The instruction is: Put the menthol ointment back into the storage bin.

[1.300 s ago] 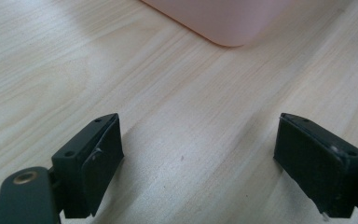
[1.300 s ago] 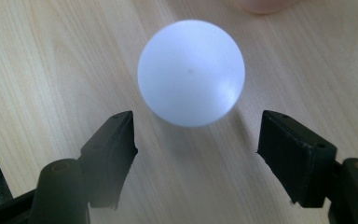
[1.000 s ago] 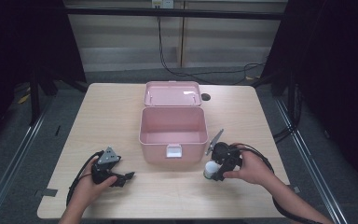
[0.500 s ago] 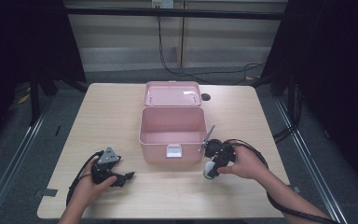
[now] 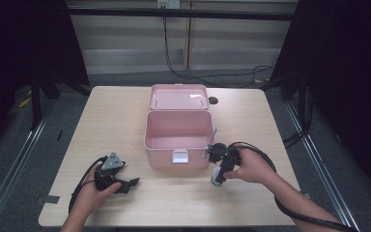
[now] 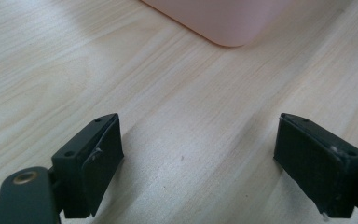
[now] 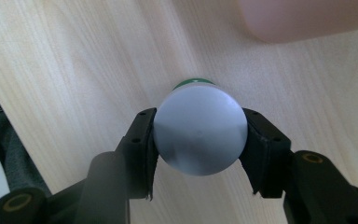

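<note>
Grip comes first: my right gripper [image 7: 198, 140] has just been closing, and its jaws now clench the white-capped bottle [image 7: 199, 135], which stands on the table [image 5: 125, 121] just beside the front right corner of the open pink box [image 5: 176, 133]. I should lift it straight up, keep it upright, and clear the rim before moving over the box. My left gripper [image 6: 214, 158] rests apart, jaws spread, nothing between them.

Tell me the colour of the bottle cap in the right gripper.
White cap; the right gripper view shows it best.
</note>
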